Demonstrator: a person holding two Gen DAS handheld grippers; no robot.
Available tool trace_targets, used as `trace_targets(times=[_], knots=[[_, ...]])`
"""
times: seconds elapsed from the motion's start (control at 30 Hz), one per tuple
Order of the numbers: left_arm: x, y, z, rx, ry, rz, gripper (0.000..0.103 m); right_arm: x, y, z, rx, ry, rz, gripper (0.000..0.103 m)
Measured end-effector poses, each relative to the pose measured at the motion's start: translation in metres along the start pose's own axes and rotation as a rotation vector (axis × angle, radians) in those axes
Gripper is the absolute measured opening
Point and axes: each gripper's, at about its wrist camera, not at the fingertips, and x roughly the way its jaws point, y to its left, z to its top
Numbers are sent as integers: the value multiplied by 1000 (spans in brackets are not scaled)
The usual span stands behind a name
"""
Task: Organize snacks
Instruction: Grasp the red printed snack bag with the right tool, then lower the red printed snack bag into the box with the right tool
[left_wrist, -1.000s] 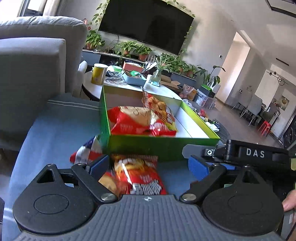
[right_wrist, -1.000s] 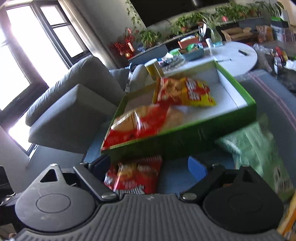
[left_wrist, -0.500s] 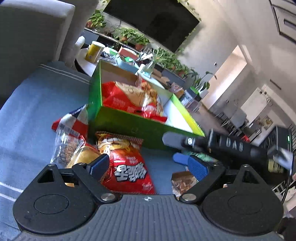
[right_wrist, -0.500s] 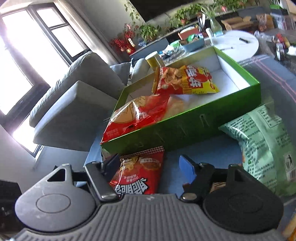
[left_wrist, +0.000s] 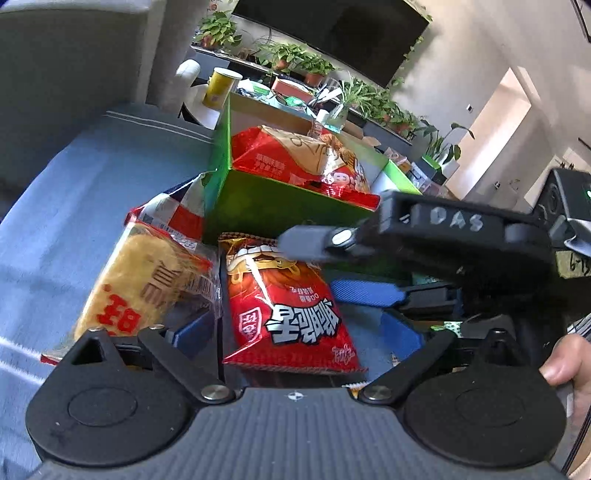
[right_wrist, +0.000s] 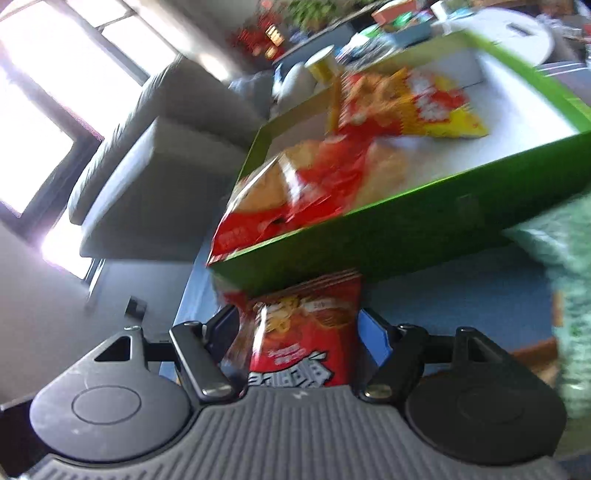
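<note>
We have the right gripper (right_wrist: 299, 332) straddling the red snack bag (left_wrist: 291, 306) lying just before the green box (left_wrist: 280, 206), fingers apparently not yet pinching it, left gripper (left_wrist: 295, 332) spread wide; next we close and lift it in.

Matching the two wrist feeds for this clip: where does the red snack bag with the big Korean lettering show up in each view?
Left wrist: red snack bag lies low centre, between the left gripper fingers, label upside down.
Right wrist: same bag sits bottom centre between the right gripper fingers; blurred.
Shared landmark: green box just behind the bag.
</note>
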Motion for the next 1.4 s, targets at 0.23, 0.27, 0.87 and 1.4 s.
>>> trace_targets(times=[0.23, 0.27, 0.87, 1.4], knots=[[3, -15, -13, 96, -3, -36, 86, 10, 17, -22, -214, 12, -39, 93], [2, -16, -14, 112, -3, -32, 84, 8, 21, -27, -241, 0, -60, 91], [-34, -39, -14, 192, -113, -73, 82, -42, 51, -46, -325, -139, -132, 82], [-43, -53, 8, 218, -183, -84, 82, -63, 62, -28, -333, -211, -114, 82]])
